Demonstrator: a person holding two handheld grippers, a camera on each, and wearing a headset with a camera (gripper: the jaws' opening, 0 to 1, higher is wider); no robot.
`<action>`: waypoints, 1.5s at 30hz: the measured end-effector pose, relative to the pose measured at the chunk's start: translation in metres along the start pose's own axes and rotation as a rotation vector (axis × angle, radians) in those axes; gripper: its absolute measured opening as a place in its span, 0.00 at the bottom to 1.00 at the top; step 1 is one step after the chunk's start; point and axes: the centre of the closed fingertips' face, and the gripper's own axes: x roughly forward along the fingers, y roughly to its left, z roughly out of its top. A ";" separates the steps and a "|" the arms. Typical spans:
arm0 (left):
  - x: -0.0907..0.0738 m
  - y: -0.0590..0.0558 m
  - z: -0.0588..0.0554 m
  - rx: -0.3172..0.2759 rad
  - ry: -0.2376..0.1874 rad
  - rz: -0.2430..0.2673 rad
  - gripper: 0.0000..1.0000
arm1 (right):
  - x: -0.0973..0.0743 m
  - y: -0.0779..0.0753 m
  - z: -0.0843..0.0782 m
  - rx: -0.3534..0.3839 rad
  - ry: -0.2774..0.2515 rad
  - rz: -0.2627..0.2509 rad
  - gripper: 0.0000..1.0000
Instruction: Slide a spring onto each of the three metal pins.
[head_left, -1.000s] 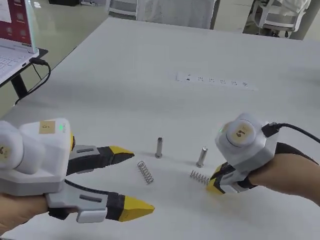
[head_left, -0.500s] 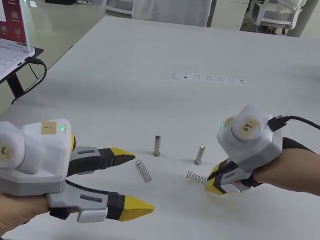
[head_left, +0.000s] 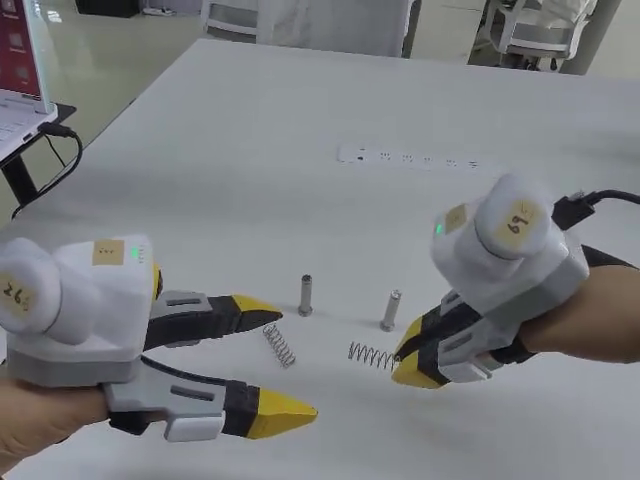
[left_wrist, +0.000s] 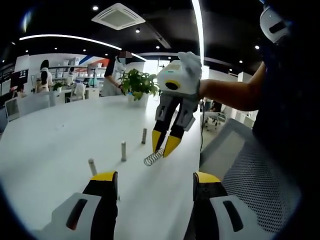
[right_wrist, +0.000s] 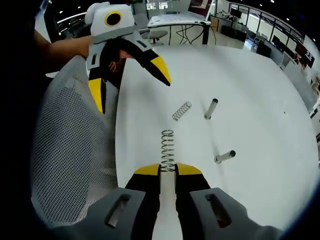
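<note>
At the left of the bench, item one: left tongs (head_left: 290, 360), white-bodied with yellow tips. The jaws are spread wide and hold nothing, low over the white tabletop (head_left: 250, 150).

Item two: loose steel coil spring (head_left: 278, 344). It lies flat on the table just ahead of the left tongs' open tips.

Item three: first short grey metal pin (head_left: 305, 295), upright and bare, just past the loose steel coil spring from the left tongs.

Item four: second short grey metal pin (head_left: 390, 310), upright and bare, close beside the right tongs' tips. In the left gripper view a third short grey upright (left_wrist: 92, 166) stands nearer the left tongs, outside its left jaw. It reads as the third pin, also bare.

Item five: held steel coil spring (head_left: 370, 354). One end is pinched and the free end sticks out along the jaw line toward the left tongs. Whether that end touches the table cannot be told.

Item six: right tongs (head_left: 408, 366), jaws pressed together on that spring's end.

Step in hand, by judgement: the first spring is in the grip and no pin is sleeved yet. The next move calls for turning the open end downward, centring it over the pin nearest the right tongs, and lowering it straight. A slender coil gripped by one end may sag or skew.
</note>
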 end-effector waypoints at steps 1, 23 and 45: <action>0.000 -0.001 0.000 0.003 0.001 -0.005 0.55 | -0.001 0.002 0.002 -0.009 -0.002 0.005 0.08; 0.013 -0.021 0.009 0.053 -0.002 -0.107 0.32 | -0.012 0.033 0.033 -0.193 -0.029 0.061 0.08; 0.013 -0.024 0.013 0.071 -0.018 -0.131 0.09 | -0.011 0.039 0.045 -0.253 -0.045 0.073 0.08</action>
